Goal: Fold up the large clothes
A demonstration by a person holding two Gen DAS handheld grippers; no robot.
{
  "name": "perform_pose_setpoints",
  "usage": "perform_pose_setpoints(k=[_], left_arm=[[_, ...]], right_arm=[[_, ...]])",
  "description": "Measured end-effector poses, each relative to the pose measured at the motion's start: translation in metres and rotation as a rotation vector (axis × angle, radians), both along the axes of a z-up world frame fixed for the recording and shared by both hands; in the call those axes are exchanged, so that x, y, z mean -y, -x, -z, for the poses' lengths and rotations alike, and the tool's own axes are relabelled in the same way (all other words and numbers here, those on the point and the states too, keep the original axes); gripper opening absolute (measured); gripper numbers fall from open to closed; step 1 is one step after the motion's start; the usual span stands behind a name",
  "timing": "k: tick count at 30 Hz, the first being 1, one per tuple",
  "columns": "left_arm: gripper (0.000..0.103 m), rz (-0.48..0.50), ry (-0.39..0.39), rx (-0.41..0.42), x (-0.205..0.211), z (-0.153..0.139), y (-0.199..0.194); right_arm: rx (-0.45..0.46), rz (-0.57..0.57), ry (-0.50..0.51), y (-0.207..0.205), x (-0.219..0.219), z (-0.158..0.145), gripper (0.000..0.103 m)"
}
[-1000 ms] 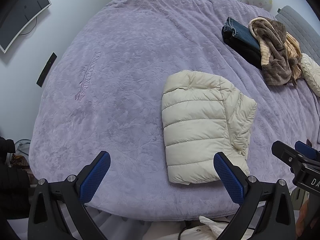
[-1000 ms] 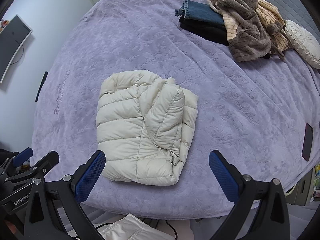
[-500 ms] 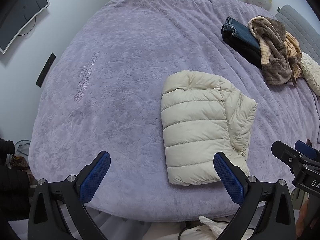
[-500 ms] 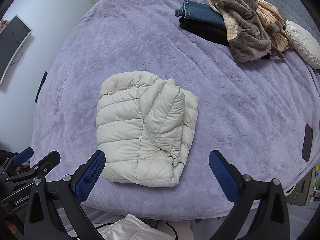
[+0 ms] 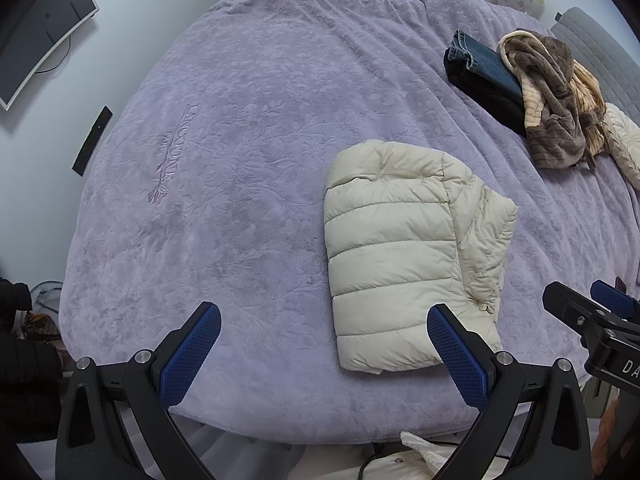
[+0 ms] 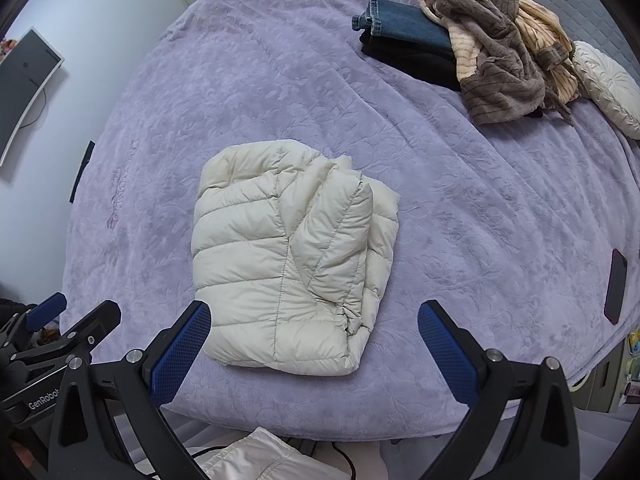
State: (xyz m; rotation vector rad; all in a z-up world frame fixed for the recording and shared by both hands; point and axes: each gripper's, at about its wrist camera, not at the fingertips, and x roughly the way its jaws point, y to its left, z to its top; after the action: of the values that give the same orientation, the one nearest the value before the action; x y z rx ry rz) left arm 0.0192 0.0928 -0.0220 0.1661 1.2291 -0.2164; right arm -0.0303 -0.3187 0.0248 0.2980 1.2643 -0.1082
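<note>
A cream puffer jacket [image 5: 408, 252] lies folded into a thick rectangle on the purple bed cover [image 5: 240, 160], near the front edge; it also shows in the right wrist view [image 6: 292, 256]. My left gripper [image 5: 324, 320] is open and empty, held above the bed's front edge, left of the jacket. My right gripper [image 6: 314, 320] is open and empty, held just before the jacket's near edge, not touching it. The right gripper also shows at the right of the left wrist view [image 5: 592, 312]; the left gripper shows at the lower left of the right wrist view [image 6: 60, 320].
Folded jeans [image 6: 408, 30] on dark clothes and a brown and tan fleece heap [image 6: 500, 48] lie at the back right, beside a cream cushion [image 6: 608, 88]. A dark phone [image 6: 616, 284] lies at the bed's right edge. A monitor [image 5: 40, 28] hangs on the left wall. White fabric [image 6: 256, 456] lies below the bed.
Both views have shifted slightly; the jacket sits a touch lower and nearer in the frames. Both grippers stay open and the jacket has not moved on the bed.
</note>
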Motion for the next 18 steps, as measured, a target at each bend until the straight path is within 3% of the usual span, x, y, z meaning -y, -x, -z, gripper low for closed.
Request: perform_pose_setpoints(k=[18], left_arm=[[0.103, 0.004, -0.001, 0.004, 0.0009, -0.0007, -0.0039]], right_arm=[[-0.004, -0.001, 0.001, 0.0002, -0.0022, 0.0015, 0.103]])
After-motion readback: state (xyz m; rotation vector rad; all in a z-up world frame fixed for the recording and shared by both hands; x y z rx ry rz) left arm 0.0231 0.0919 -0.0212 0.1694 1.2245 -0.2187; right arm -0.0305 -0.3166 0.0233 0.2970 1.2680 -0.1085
